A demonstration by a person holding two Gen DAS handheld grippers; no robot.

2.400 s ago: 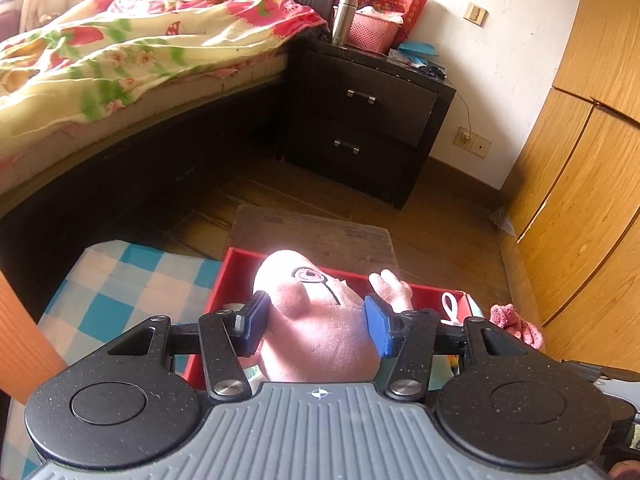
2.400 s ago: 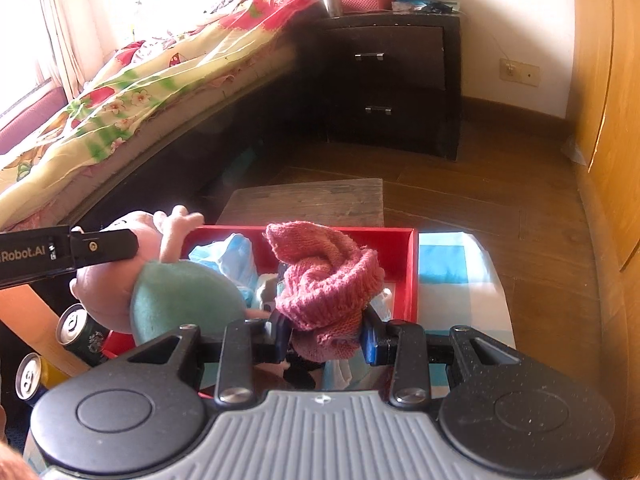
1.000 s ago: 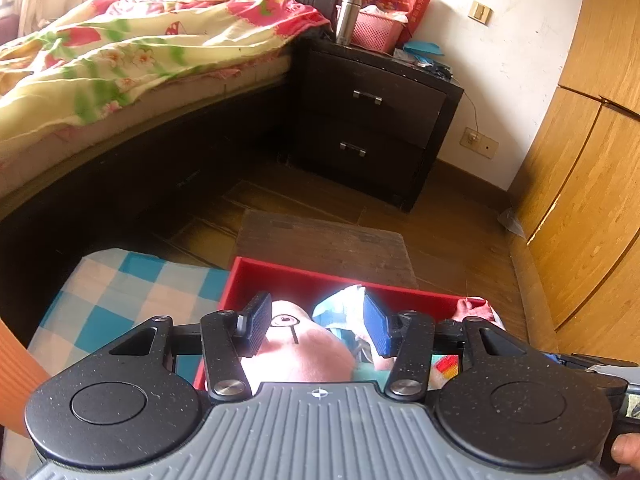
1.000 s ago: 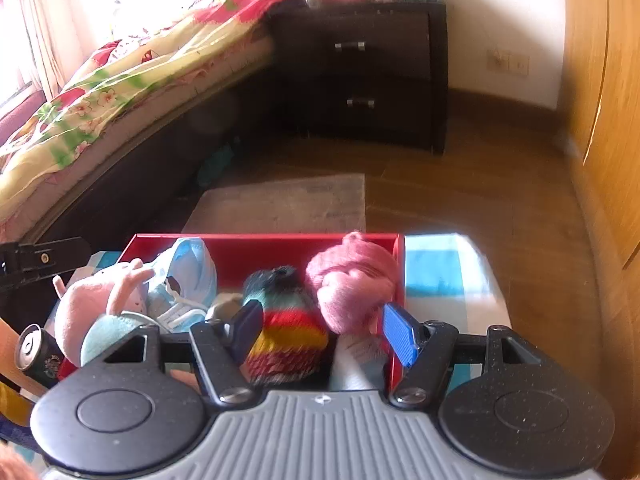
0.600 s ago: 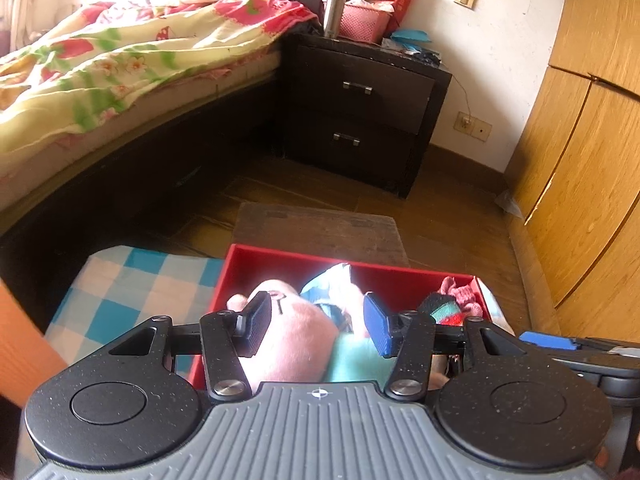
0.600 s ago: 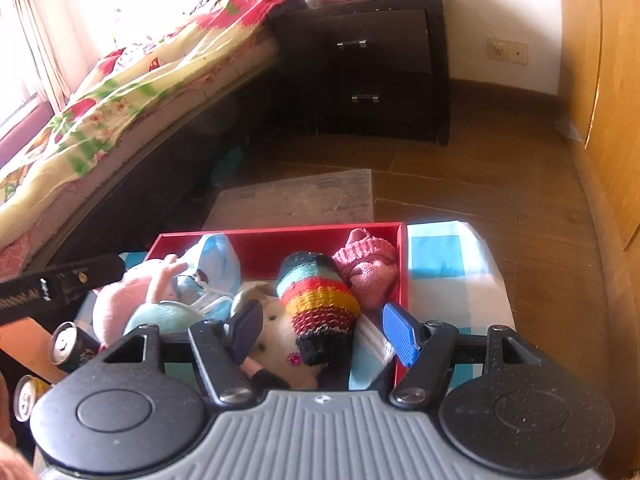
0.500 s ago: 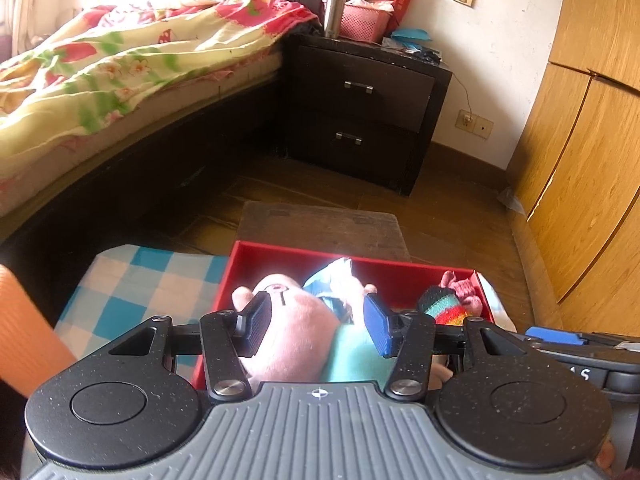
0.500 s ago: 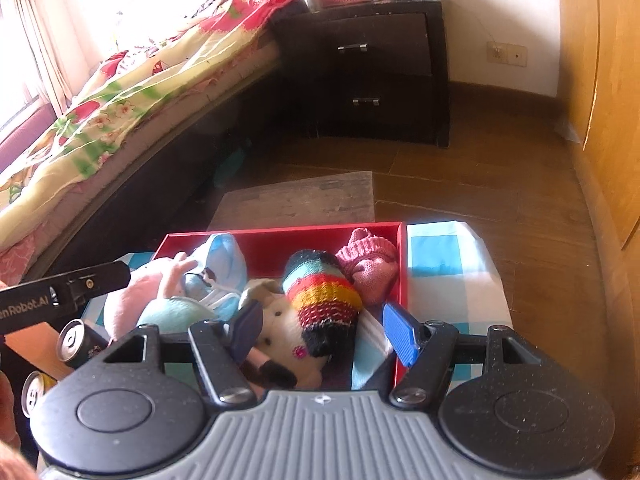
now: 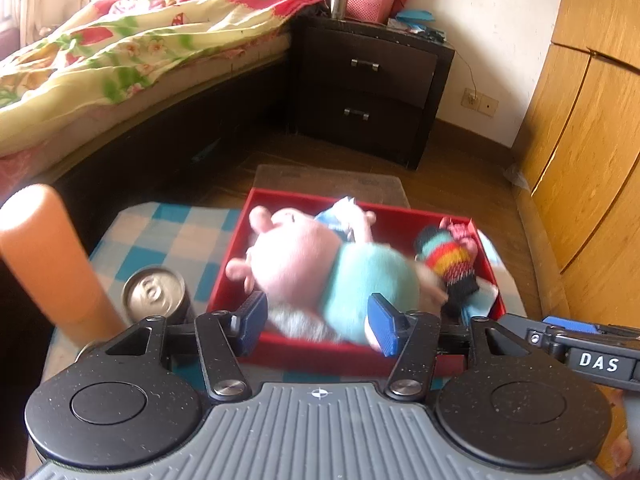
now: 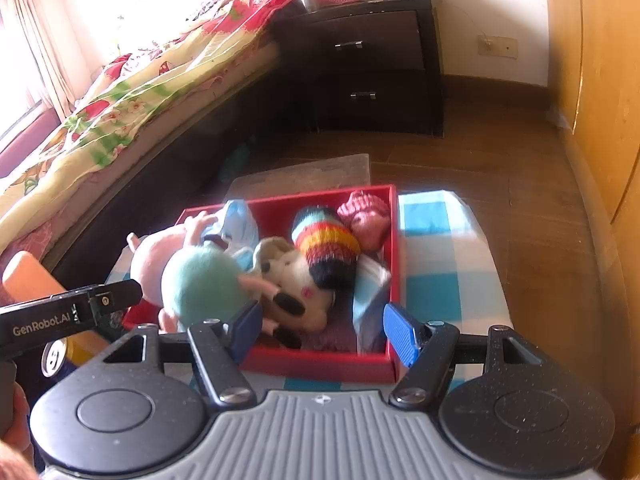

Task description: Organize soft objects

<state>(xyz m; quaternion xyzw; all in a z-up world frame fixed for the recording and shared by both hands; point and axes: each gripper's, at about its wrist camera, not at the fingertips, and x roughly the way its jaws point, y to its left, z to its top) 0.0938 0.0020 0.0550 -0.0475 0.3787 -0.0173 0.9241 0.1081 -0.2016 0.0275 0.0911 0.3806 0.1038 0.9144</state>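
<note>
Left gripper (image 9: 316, 322) jaws opening, gripping nothing; right gripper (image 10: 323, 330) sitting half open, empty. Pink plush (image 9: 320, 268) lying in red box (image 10: 320, 364). Gripper bodies showing "DAS", "GenRobot.AI".

a dark bed (image 9: 132, 120) with a floral quilt (image 9: 132, 40) sits at ten o'clock, sunlit. a dark two-drawer nightstand (image 9: 368, 88) stands at twelve against a white wall (image 9: 500, 40). wooden wardrobe doors (image 9: 588, 128) fill three o'clock above brown plank floor (image 9: 460, 184).
</note>
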